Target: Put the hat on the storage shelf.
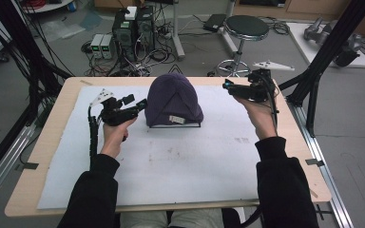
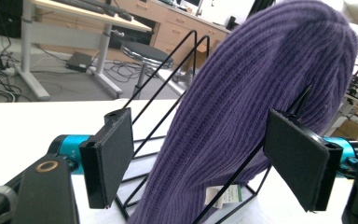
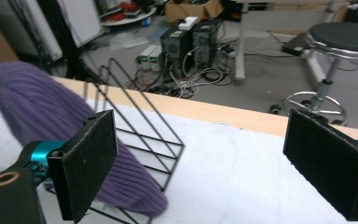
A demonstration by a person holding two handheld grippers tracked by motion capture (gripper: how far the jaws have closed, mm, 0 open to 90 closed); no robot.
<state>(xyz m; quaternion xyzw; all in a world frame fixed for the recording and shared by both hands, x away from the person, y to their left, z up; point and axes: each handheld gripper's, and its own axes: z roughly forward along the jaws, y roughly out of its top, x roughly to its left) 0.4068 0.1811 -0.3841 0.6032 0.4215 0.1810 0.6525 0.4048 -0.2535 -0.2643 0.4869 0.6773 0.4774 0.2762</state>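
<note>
A purple knit hat (image 1: pixel 173 100) sits pulled over a black wire stand (image 1: pixel 177 126) at the middle back of the table, with a small white label (image 1: pixel 176 118) at its lower edge. My left gripper (image 1: pixel 137 102) is just left of the hat, open. In the left gripper view the hat (image 2: pixel 261 93) and the stand's wires (image 2: pixel 168 70) lie beyond the wide-apart pads (image 2: pixel 109 158), which touch nothing. My right gripper (image 1: pixel 228 86) hovers to the right of the hat, open and apart from it. In the right gripper view the hat (image 3: pixel 42 121) and stand (image 3: pixel 140 126) are off to the left of the pads (image 3: pixel 331 163).
A white sheet (image 1: pixel 171 166) covers most of the wooden table (image 1: pixel 43 142). Beyond the far edge on the floor stand a round stool (image 1: pixel 246 26), computer towers (image 1: pixel 133 28) and loose cables. Black frame posts (image 1: pixel 323 61) rise at the table's right side.
</note>
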